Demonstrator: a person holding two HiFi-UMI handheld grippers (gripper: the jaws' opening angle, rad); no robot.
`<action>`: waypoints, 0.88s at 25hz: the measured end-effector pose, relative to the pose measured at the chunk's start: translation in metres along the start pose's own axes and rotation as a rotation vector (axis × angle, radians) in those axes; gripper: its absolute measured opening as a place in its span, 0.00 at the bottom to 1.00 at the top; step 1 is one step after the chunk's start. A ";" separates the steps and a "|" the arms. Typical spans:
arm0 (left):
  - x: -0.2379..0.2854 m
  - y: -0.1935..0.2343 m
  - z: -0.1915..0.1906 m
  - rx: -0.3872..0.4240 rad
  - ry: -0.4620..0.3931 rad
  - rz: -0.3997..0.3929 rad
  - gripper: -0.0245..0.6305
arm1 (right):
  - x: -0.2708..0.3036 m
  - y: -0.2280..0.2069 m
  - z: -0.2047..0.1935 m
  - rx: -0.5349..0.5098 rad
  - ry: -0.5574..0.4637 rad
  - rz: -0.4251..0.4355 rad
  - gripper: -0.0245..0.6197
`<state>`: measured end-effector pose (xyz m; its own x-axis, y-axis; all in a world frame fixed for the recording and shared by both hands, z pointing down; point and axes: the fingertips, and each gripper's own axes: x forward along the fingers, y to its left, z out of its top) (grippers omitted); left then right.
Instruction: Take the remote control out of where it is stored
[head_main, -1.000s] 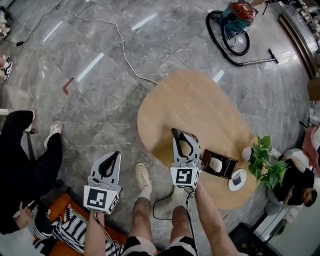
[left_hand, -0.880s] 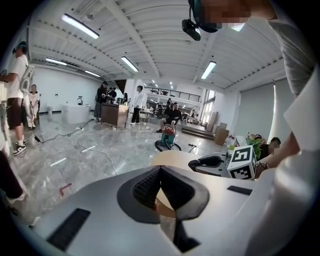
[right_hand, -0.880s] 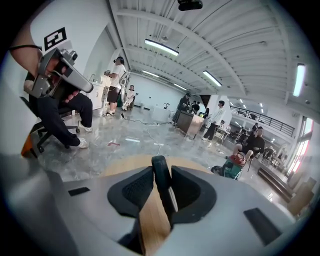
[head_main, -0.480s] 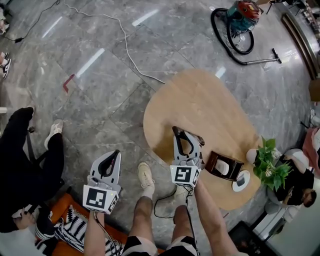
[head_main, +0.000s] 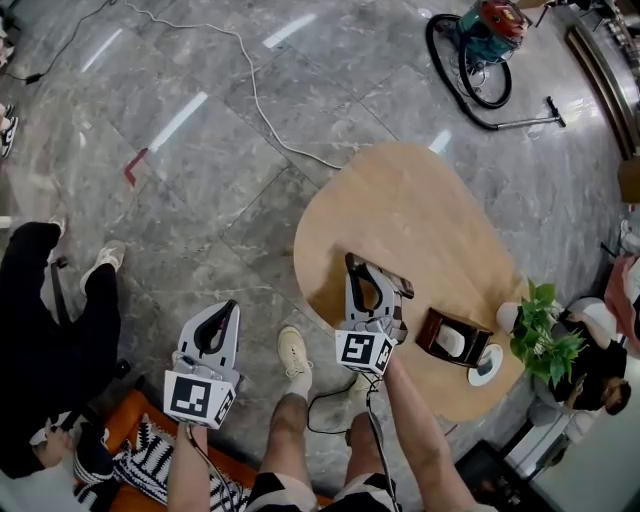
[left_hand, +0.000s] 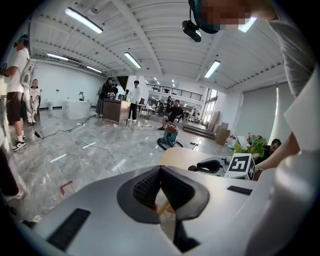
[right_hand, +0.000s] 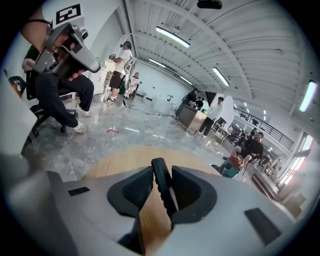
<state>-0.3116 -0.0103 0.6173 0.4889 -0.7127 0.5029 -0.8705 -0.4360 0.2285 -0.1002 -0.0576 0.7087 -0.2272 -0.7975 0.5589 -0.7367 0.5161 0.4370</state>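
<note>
My right gripper (head_main: 366, 270) hangs over the near part of the oval wooden table (head_main: 400, 200), shut on a slim black remote control (head_main: 398, 286). In the right gripper view the remote (right_hand: 162, 189) stands edge-on between the pads of that gripper (right_hand: 162, 172). To the right of it on the table sits a dark brown holder (head_main: 452, 338) with a pale thing inside. My left gripper (head_main: 225, 312) is off the table, over the floor beside the person's leg. Its jaws meet at the tip with nothing in them, as the left gripper view (left_hand: 160, 172) shows.
A leafy plant (head_main: 538, 332) and a small white dish (head_main: 483, 364) stand at the table's right end. A vacuum cleaner (head_main: 482, 40) and a white cable (head_main: 250, 90) lie on the marble floor beyond. People sit at the left (head_main: 45, 300) and the far right.
My right gripper has come down closer to the table with the remote in it. The left gripper has drifted a little lower over the floor.
</note>
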 end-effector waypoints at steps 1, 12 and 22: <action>0.000 0.002 0.000 0.000 -0.001 0.002 0.04 | 0.001 0.001 0.000 -0.002 0.001 -0.002 0.20; -0.006 0.012 -0.010 -0.008 0.012 0.022 0.04 | 0.012 0.011 -0.013 -0.017 0.033 -0.014 0.21; -0.015 0.017 -0.020 -0.022 0.026 0.040 0.05 | 0.015 0.029 -0.029 -0.043 0.063 0.008 0.24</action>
<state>-0.3343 0.0037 0.6300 0.4527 -0.7147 0.5332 -0.8903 -0.3955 0.2258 -0.1064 -0.0453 0.7504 -0.1910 -0.7729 0.6051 -0.7064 0.5363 0.4620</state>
